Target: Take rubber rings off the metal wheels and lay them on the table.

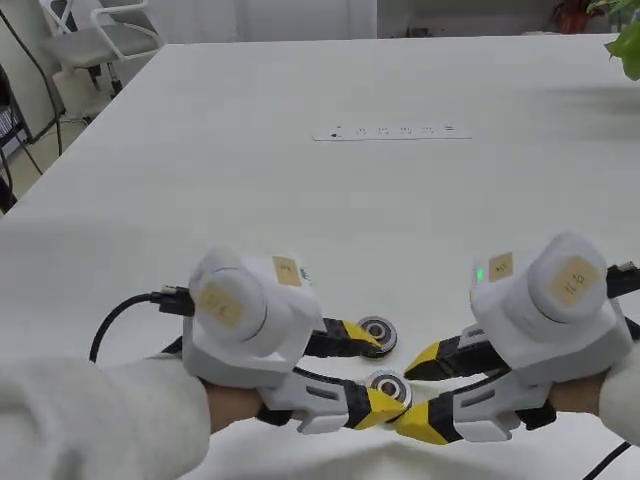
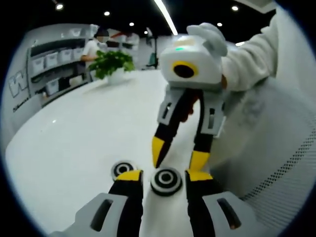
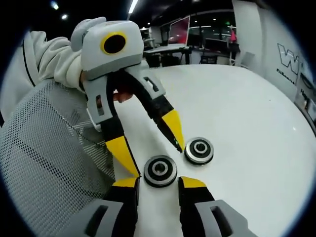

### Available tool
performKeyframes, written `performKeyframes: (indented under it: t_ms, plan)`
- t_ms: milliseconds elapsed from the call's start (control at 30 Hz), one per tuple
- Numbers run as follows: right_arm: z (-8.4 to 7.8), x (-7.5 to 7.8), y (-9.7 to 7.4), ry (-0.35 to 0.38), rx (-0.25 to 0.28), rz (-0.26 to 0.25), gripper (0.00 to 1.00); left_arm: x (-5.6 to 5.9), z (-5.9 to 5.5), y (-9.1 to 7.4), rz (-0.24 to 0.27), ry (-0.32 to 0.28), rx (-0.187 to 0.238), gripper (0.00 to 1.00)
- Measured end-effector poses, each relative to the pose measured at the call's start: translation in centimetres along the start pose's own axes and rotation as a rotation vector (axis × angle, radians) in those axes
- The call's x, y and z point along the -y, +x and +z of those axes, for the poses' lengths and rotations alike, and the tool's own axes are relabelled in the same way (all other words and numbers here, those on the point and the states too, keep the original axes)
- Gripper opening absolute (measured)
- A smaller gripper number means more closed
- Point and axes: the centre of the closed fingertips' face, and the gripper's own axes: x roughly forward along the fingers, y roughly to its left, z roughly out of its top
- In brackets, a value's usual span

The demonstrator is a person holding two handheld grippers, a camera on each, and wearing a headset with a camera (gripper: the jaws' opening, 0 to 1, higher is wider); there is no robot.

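Two small metal wheels with black rubber rings lie on the white table (image 1: 300,200). The near wheel (image 1: 387,385) (image 2: 166,181) (image 3: 160,171) sits between the yellow tips of both grippers, which face each other. My left gripper (image 1: 371,371) (image 2: 163,176) is open around it from the left, and my right gripper (image 1: 418,388) (image 3: 159,182) is open around it from the right. I cannot tell whether any tip touches it. The far wheel (image 1: 377,333) (image 2: 123,169) (image 3: 199,150) lies just beyond, beside the left gripper's upper tip. No loose rings lie on the table.
A socket strip (image 1: 390,132) is set into the table's middle. A white chair (image 1: 100,40) stands at the far left and a plant (image 1: 628,45) at the far right corner. A black cable (image 1: 120,315) trails from the left gripper. The table edge is close to me.
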Motion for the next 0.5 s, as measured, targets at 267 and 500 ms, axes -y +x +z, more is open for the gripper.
performKeyframes:
  t_ms: [267,500]
  plan:
    - [-0.21,0.14,-0.01,0.013,0.0,0.0,0.24,0.33,-0.07,0.54,-0.007,0.019,-0.013,0.22]
    - [-0.53,0.21,0.05,0.005,-0.014,-0.001,0.19,0.3,-0.53,0.46,-0.004,0.044,-0.033,0.18]
